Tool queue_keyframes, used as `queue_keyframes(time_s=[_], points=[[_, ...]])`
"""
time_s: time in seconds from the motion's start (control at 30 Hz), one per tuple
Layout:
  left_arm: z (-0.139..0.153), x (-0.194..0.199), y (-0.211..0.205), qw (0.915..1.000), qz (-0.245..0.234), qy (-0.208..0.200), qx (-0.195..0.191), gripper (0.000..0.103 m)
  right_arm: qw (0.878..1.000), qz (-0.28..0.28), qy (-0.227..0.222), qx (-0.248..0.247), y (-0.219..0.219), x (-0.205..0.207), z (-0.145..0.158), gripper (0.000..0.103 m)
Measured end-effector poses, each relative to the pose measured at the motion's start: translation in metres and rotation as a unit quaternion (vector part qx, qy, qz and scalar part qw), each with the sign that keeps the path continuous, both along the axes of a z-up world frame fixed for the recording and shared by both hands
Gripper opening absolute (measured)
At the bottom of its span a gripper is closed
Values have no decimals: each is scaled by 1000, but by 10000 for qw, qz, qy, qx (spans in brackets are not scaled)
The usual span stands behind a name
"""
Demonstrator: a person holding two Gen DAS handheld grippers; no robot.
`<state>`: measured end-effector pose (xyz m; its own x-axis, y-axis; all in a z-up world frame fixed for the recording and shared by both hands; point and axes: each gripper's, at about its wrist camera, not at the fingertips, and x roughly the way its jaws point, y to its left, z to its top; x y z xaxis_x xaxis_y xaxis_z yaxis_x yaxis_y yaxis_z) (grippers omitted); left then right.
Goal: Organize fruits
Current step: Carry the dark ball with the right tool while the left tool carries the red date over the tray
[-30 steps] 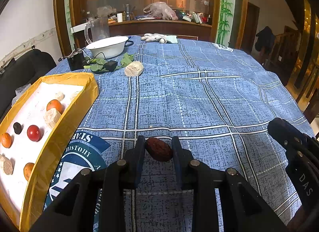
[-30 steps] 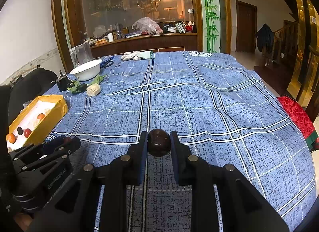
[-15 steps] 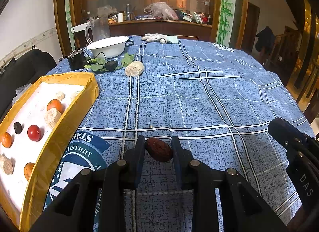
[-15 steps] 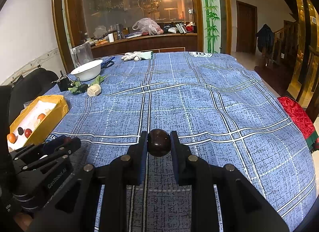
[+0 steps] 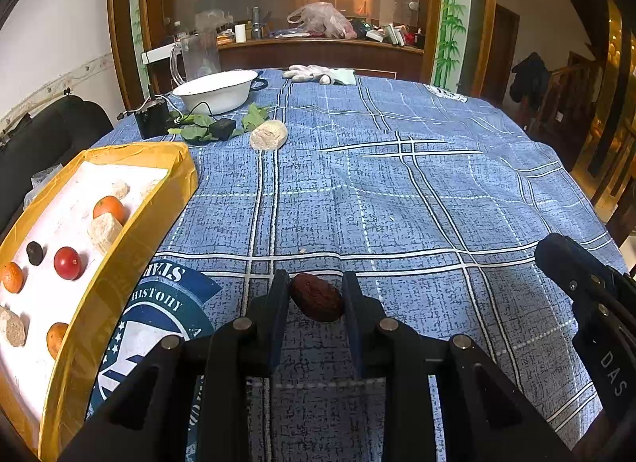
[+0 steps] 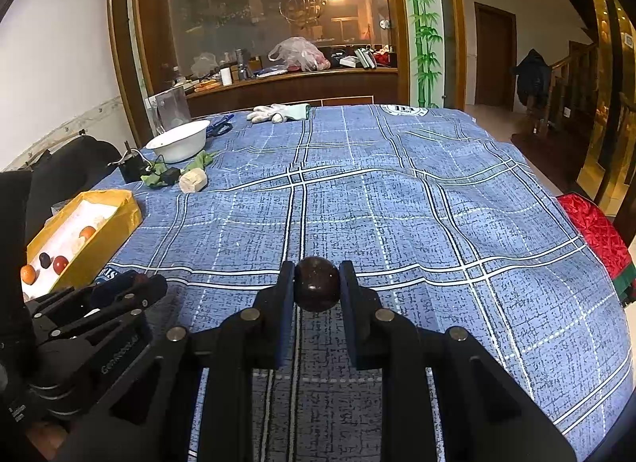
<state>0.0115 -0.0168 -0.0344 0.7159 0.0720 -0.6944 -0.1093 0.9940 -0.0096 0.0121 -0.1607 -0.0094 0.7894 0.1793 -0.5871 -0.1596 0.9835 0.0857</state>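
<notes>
On my left wrist view, the round blue-and-white emblem (image 5: 159,315) printed on the checked tablecloth (image 5: 397,191) reads "HISTOHY", mirrored-looking, with "STAM" above it, cut off. The right gripper (image 5: 596,323) body at frame edge carries "DAS". On my right wrist view, the left gripper (image 6: 115,303) body shows "GenRobot.AI". A second crest (image 6: 403,109) at the cloth's far edge is too small to read.

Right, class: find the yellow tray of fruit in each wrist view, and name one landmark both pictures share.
Left wrist view: the yellow tray fills the lower left, close to the camera, beside the left gripper.
Right wrist view: the yellow tray sits small at the left edge, mid-height, beyond the left gripper.
Shared landmark: the white bowl at the table's far left.
</notes>
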Motion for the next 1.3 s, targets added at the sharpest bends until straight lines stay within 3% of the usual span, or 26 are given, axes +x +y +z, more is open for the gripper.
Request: queue_keyframes(time_s=[0.23,0.47,0.93,1.17,1.3], points=[[8,-7,0,9996,103,-151,236,26,10000,-23,23,-13,-2,2,-1,23],[34,-37,35,9986,402,-209,272,26,9998,198,19,-32,11,-5,10,23],[60,-85,128,9903,1356,-218,190,26,9898,1339,-480,-94,99,-32,61,24],[76,-104,168,9814,1868,-284,329,26,9794,1915,-640,30,140,-38,87,24],[71,-103,188,9769,2101,-179,357,26,9722,2244,-674,22,169,-38,93,24]])
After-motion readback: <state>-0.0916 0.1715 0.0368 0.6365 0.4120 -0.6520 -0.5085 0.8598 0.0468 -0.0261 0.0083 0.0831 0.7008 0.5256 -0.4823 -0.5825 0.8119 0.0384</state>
